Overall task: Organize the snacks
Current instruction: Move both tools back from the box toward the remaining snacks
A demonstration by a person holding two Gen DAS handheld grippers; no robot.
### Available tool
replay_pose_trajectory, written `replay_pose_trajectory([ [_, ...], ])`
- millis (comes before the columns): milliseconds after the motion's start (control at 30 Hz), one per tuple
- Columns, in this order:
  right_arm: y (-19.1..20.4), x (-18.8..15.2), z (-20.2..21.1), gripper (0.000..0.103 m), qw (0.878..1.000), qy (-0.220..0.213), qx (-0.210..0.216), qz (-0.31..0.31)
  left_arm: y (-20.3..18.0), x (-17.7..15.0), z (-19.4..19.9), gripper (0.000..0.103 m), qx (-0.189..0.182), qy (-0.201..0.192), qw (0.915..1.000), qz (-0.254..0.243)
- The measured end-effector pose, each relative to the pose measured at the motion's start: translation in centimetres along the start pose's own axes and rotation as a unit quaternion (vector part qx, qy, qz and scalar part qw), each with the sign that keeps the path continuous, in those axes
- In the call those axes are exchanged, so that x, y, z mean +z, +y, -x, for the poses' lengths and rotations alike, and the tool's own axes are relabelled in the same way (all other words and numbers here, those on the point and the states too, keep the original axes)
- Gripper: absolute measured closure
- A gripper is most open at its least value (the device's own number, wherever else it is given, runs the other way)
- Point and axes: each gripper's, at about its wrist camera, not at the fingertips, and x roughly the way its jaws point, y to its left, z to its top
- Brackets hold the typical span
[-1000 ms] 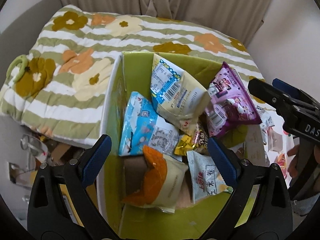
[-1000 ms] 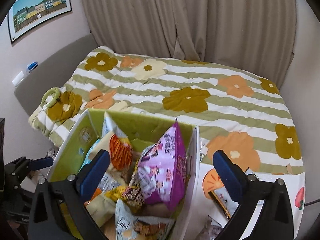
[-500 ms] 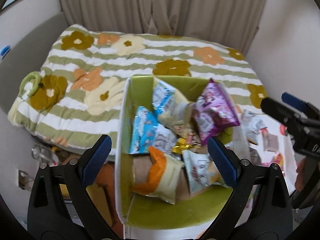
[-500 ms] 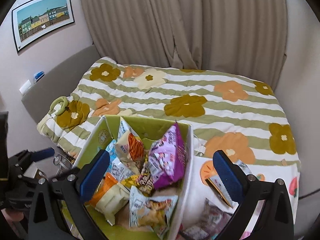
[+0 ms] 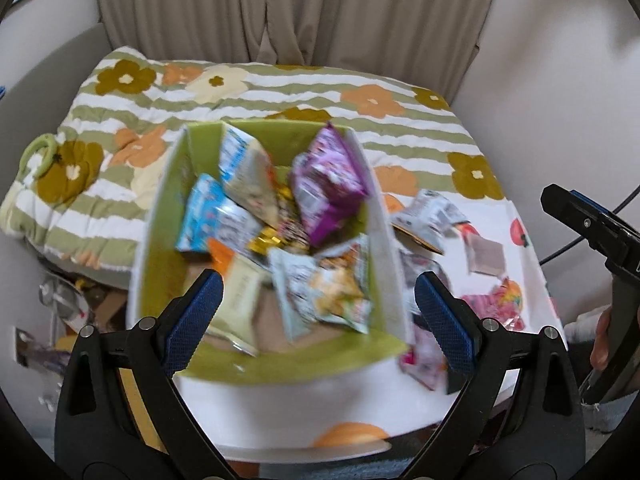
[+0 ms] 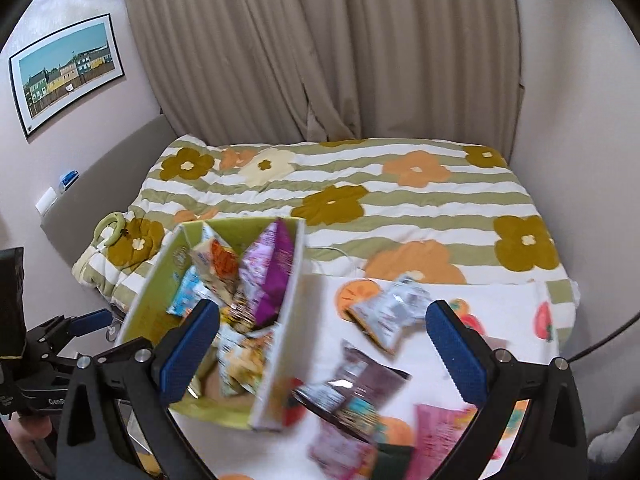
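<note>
Two claws: left claw [image 5: 316,312], right claw [image 6: 324,344] agape; one box [image 5: 384,240].

Soft even daylight, snack packets [image 5: 320,240] smeared by motion blur (curtain sharper), fisheye-bent, dark corners

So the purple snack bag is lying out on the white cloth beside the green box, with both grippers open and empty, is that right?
Not quite. The purple snack bag stands inside the green box, leaning among the other packets, as the left wrist view shows. The rest holds: the left gripper and the right gripper are open and empty.
</note>
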Motion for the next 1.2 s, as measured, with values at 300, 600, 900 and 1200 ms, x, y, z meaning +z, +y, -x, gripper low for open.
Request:
replay_pose_trajectory([
  [300,-8.3,-4.3,3.5,0.0,1.0,0.007,-0.022,-0.001,-8.7,-5.7,-1.3,0.007,0.009,0.022,0.9997,0.007],
  [600,-14.2,-8.9,2.6,0.0,0.999,0.048,-0.011,-0.01,-13.5,-11.0,-5.0,0.007,0.01,0.051,0.9986,0.004],
  [900,-17.5,-14.3,-2.1,0.0,0.995,0.097,-0.001,-0.027,-14.2,-13.6,-11.2,0.007,0.006,0.061,0.9981,-0.003],
  [1200,-18.8,-17.5,-6.8,0.0,0.99,0.129,0.028,-0.044,-13.7,-14.4,-16.0,0.007,0.014,0.058,0.9981,-0.013],
])
